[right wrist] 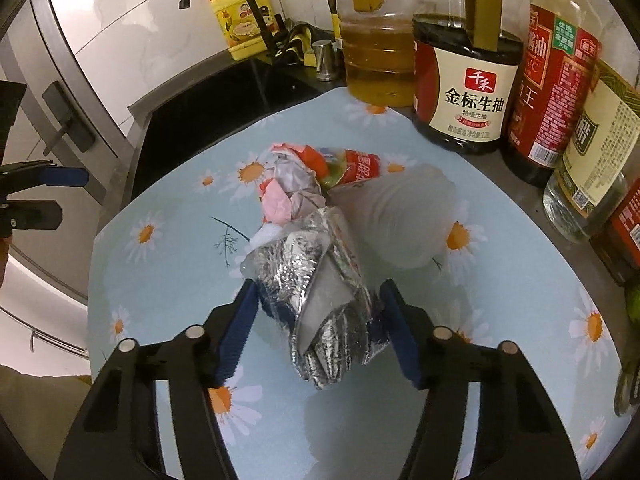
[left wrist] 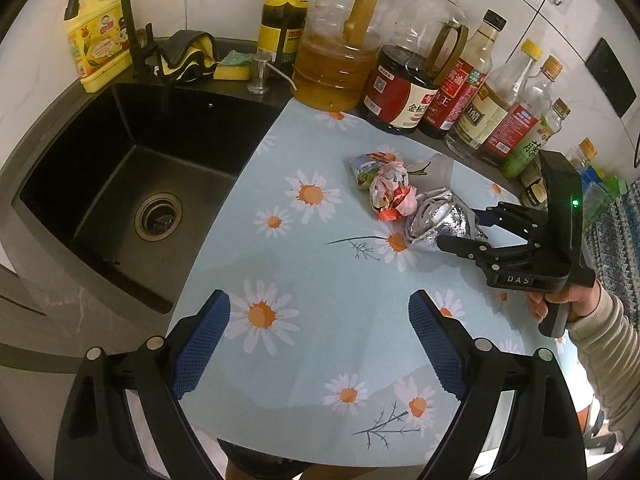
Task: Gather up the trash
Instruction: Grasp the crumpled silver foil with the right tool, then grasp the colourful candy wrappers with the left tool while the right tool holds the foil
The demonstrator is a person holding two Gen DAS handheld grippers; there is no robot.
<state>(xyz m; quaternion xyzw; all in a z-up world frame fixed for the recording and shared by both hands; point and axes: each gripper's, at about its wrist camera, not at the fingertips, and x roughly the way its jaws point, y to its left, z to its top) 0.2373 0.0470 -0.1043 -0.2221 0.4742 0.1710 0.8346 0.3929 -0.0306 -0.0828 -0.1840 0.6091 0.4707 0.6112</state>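
the right tool (right wrist: 318, 320) pinches the crumpled silver foil wrapper (right wrist: 320, 300) between its blue pads, low over the daisy-print worktop (right wrist: 168, 280). a crumpled colourful wrapper (right wrist: 296, 184) and a clear plastic cup (right wrist: 400, 220) lie just behind (touching the foil). the left tool (left wrist: 320, 348) hangs spread wide, holding nothing, beside the black sink (left wrist: 120, 184).
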